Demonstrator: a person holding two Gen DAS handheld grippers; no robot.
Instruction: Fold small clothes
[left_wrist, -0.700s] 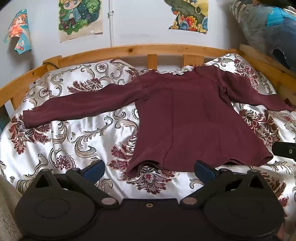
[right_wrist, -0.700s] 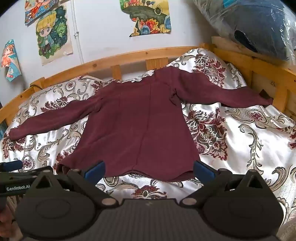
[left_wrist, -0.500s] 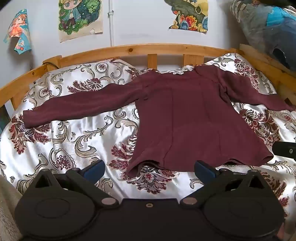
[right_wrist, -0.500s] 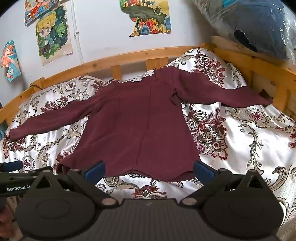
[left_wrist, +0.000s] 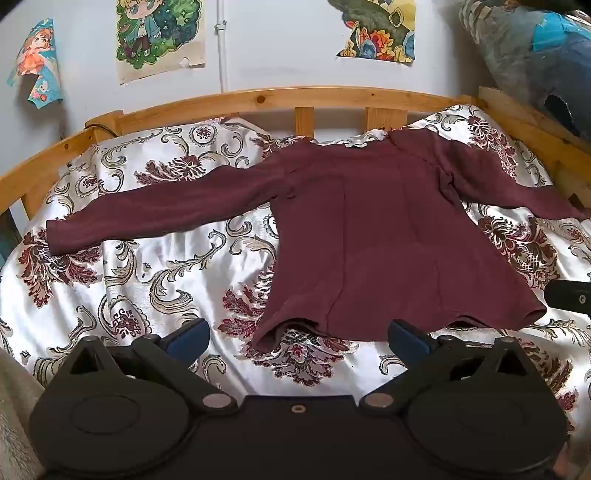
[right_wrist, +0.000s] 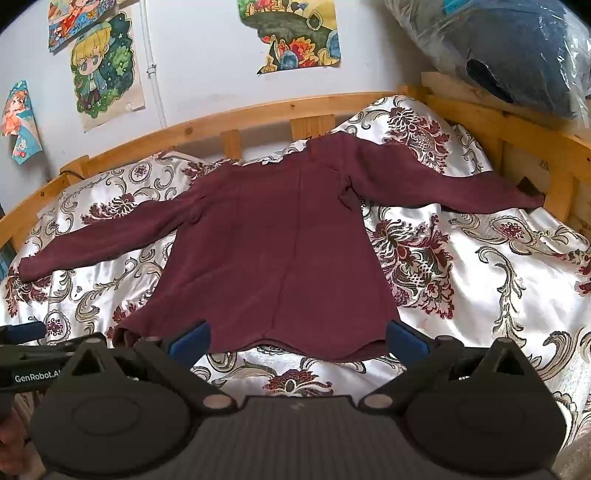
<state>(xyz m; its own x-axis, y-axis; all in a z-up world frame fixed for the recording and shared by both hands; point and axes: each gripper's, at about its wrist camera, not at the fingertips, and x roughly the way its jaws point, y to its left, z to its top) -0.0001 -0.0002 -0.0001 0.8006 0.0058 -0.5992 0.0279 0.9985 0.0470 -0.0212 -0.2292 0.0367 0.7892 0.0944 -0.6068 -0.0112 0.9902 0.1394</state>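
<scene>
Nothing has shifted over the last moment: your left gripper (left_wrist: 297, 334) and right gripper (right_wrist: 297, 336) stay wide-fingered and empty (no fold begun), the maroon shirt (left_wrist: 373, 236) flat on the bed (left_wrist: 155, 266) toward 12 o'clock.

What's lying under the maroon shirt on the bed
The maroon long-sleeved shirt lies flat on a white floral satin bedspread, which shows all around it. Whatever is beneath the shirt's body is covered.
</scene>
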